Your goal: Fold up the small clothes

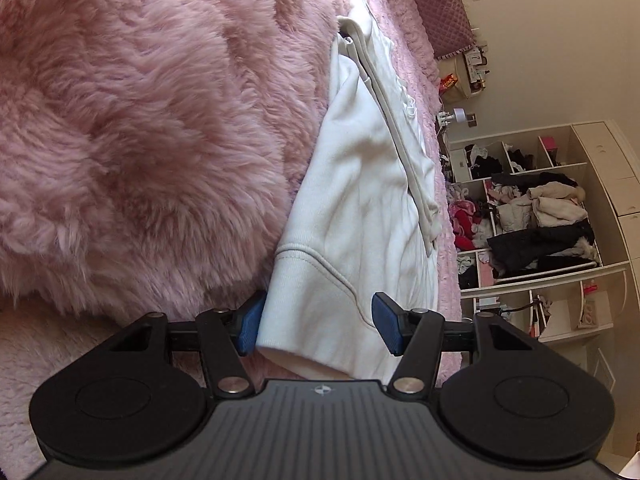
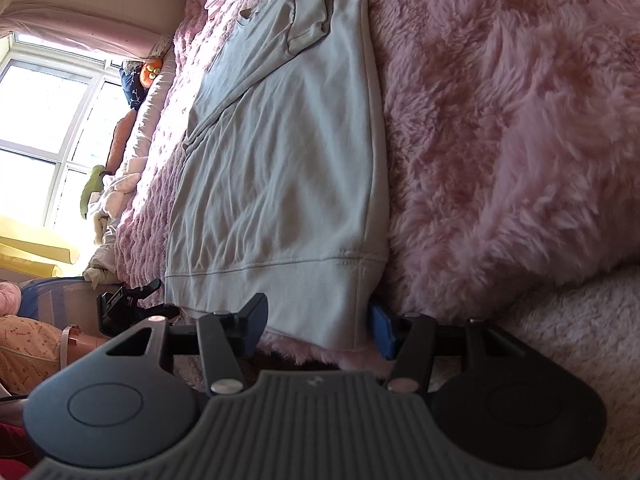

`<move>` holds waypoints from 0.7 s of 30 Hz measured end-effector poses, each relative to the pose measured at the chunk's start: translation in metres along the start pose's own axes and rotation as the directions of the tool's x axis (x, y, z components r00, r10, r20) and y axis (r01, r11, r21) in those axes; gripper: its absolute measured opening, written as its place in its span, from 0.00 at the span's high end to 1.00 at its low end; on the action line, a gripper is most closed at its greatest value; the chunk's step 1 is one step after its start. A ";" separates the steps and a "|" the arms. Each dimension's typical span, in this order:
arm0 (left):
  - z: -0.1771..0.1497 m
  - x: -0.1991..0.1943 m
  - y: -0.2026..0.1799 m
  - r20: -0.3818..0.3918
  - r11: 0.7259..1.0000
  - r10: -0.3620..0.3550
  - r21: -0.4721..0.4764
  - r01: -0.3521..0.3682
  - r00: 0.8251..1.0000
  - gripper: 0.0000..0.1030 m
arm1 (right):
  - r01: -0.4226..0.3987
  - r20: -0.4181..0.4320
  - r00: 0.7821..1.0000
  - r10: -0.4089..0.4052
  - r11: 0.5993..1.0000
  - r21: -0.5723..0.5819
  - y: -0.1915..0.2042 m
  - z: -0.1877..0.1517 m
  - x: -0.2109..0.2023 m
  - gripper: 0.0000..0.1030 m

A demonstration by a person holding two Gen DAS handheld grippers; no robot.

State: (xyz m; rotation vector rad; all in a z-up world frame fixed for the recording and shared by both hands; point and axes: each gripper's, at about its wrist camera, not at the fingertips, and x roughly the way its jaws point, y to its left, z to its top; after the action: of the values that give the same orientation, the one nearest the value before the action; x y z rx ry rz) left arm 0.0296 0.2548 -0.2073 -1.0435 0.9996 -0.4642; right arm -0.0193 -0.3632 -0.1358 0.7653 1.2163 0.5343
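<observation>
A white sweatshirt (image 1: 360, 200) lies flat on a fluffy pink blanket (image 1: 140, 120), its sleeves folded over the body. My left gripper (image 1: 318, 326) is open, its blue pads either side of one bottom hem corner. In the right wrist view the same sweatshirt (image 2: 280, 160) looks pale grey on the pink blanket (image 2: 500, 120). My right gripper (image 2: 316, 326) is open around the other ribbed hem corner. The far end of the garment with the collar lies away from both grippers.
Open white shelves (image 1: 540, 220) stuffed with clothes stand beyond the bed's far side. A window (image 2: 52, 120), pillows and bedding lie along the other side. The other gripper (image 2: 128, 308) shows at the hem's left end.
</observation>
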 end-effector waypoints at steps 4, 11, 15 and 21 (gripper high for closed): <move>-0.007 0.001 -0.004 0.021 0.999 -0.040 -0.004 0.040 0.999 0.42 | -0.049 0.012 0.999 0.049 0.998 0.035 -0.001 0.000 -0.005 0.46; -0.009 0.012 -0.018 0.024 0.999 0.009 0.044 -0.010 1.000 0.74 | -0.011 0.020 1.000 0.010 0.999 0.041 -0.001 -0.001 0.000 0.64; -0.011 0.008 -0.019 0.048 0.998 0.050 0.031 -0.051 0.998 0.90 | -0.029 0.033 0.999 0.027 0.997 0.068 -0.003 -0.001 -0.003 0.91; -0.011 0.000 -0.028 0.100 0.995 -0.095 -0.019 0.098 0.990 0.93 | -0.161 0.103 0.983 0.151 0.982 0.100 0.009 0.004 -0.024 0.94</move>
State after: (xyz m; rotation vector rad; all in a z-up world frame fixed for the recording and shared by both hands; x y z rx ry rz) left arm 0.0237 0.2364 -0.1844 -1.1295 0.8715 -0.4761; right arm -0.0219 -0.3759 -0.1131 0.9733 1.1089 0.5571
